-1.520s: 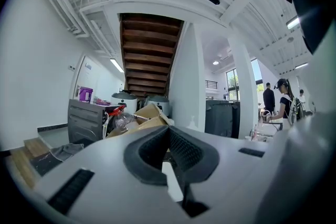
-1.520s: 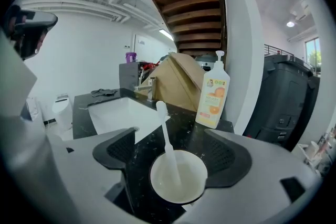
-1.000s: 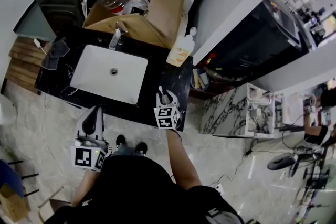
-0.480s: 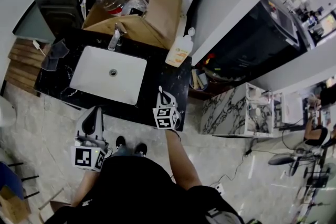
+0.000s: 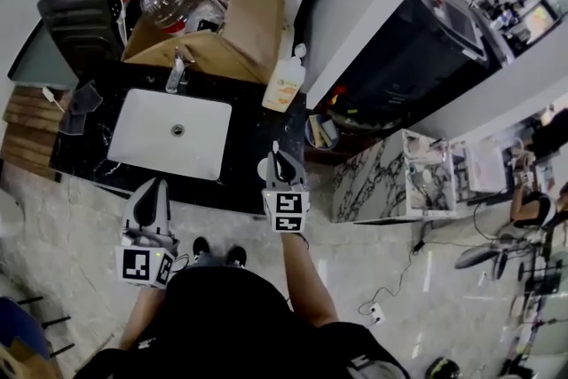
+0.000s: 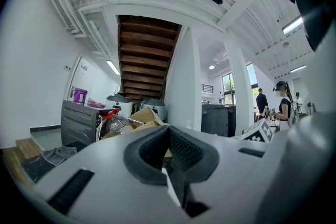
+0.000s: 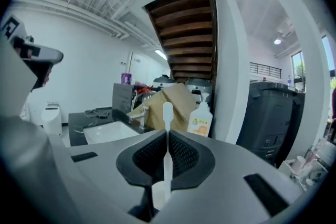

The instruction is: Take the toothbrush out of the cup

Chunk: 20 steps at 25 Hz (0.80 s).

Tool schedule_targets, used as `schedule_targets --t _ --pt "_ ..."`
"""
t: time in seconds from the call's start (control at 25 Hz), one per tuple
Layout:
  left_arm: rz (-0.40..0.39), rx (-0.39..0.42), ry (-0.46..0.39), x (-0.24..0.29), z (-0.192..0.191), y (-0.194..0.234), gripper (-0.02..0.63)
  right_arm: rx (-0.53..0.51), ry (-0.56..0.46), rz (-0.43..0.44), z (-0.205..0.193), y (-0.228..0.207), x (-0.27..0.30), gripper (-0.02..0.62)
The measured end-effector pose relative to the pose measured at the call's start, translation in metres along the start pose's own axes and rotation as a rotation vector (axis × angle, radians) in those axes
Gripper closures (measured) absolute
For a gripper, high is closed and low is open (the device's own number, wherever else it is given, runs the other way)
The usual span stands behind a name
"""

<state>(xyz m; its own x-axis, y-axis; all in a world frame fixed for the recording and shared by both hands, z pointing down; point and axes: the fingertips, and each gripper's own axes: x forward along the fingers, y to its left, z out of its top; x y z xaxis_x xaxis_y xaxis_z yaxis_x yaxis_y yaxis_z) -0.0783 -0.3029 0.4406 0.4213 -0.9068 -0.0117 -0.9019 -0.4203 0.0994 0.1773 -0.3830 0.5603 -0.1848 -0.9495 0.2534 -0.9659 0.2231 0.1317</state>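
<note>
A white toothbrush point(image 7: 167, 113) stands upright between the pads of my right gripper point(image 7: 167, 131), which is shut on its handle, bristle end on top. From the head view, that right gripper point(image 5: 278, 159) hangs over the front right part of the black counter point(image 5: 257, 124), and the toothbrush point(image 5: 275, 146) tip pokes out past its fingers. A pale round shape shows under the jaws in the right gripper view; I cannot tell whether it is the cup. My left gripper point(image 5: 155, 185) is held level in front of the counter, jaws together and empty point(image 6: 168, 129).
A white sink basin point(image 5: 173, 133) with a faucet point(image 5: 177, 71) fills the counter's middle. Behind it stand a cardboard box point(image 5: 240, 4) of bottles and an orange-labelled soap bottle point(image 5: 284, 84). A dark cloth point(image 5: 80, 98) lies at the counter's left end.
My right gripper has lifted up from the counter with the toothbrush in it. The left gripper has stayed where it was.
</note>
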Motion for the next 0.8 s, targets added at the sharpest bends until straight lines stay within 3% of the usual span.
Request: schedule_targets --t 0.16,0.4,0.52,0.8 --pt "0.002 0.018 0.034 0.004 -0.007 -0.002 0.603 0.039 -0.121 -0.030 0.049 -0.012 -0.043 0.560" --pt "-0.067 0.021 0.025 0.005 0.003 -0.022 0.603 0.062 -0.256 -0.098 0.100 -0.030 -0.120 0.560" --pt "-0.083 0.039 0.041 0.005 0.005 -0.031 0.603 0.088 -0.312 -0.137 0.117 -0.036 -0.155 0.560" --pt "-0.141 0.030 -0.022 0.003 0.020 -0.046 0.603 0.109 -0.400 -0.215 0.132 -0.038 -0.202 0.560"
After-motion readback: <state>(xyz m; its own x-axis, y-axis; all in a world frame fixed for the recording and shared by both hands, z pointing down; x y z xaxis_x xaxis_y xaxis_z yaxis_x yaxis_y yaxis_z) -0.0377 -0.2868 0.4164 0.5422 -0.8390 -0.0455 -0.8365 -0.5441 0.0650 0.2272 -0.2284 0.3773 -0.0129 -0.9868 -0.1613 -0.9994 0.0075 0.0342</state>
